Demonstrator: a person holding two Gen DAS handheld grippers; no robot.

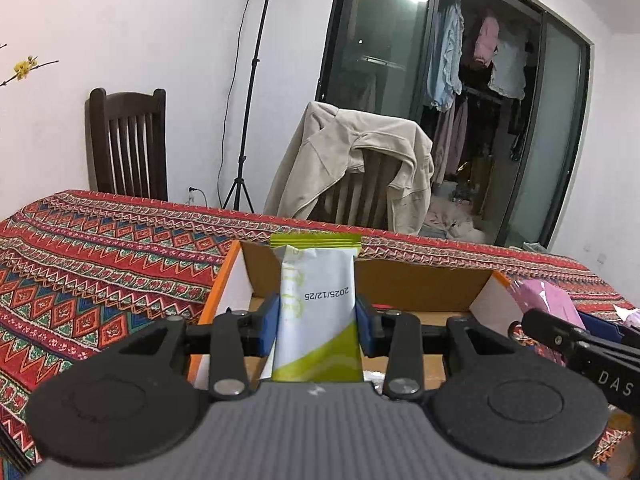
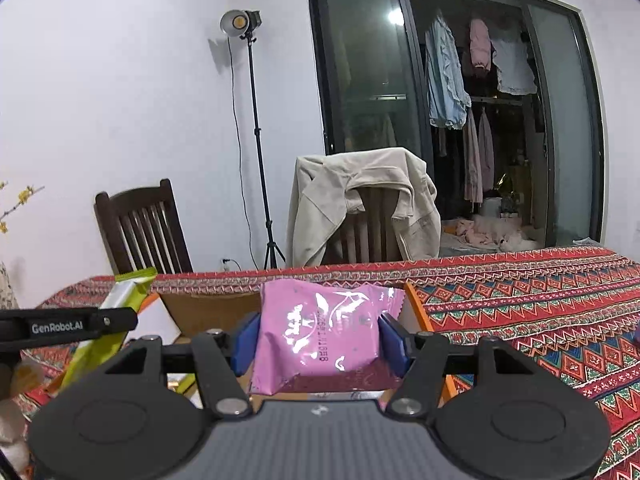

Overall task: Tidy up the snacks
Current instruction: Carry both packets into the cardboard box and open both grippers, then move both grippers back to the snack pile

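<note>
Green/white snack packet (image 1: 316,312) sits upright in the left gripper (image 1: 318,318), jaws clamped on its long edges, top end hanging over the near wall of the cardboard box (image 1: 416,286). Pink snack pouch (image 2: 324,340) is pinched likewise in the right gripper (image 2: 320,344), jaws pressing its sides, also just above the box w/ orange rim. Box rests on the patterned tabletop (image 1: 100,264). Risks, as judged: both grippers crowd one opening, so right tool could knock left packet or snag a wall on the way in. Pink pouch is puffy and glossy, so may squirm out if grip is marginal. Green packet is tall and stiff, so prob. tips against a wall or lands outside box if let go too early. Box looks light, so a nudge could slide it on the cloth.
</note>
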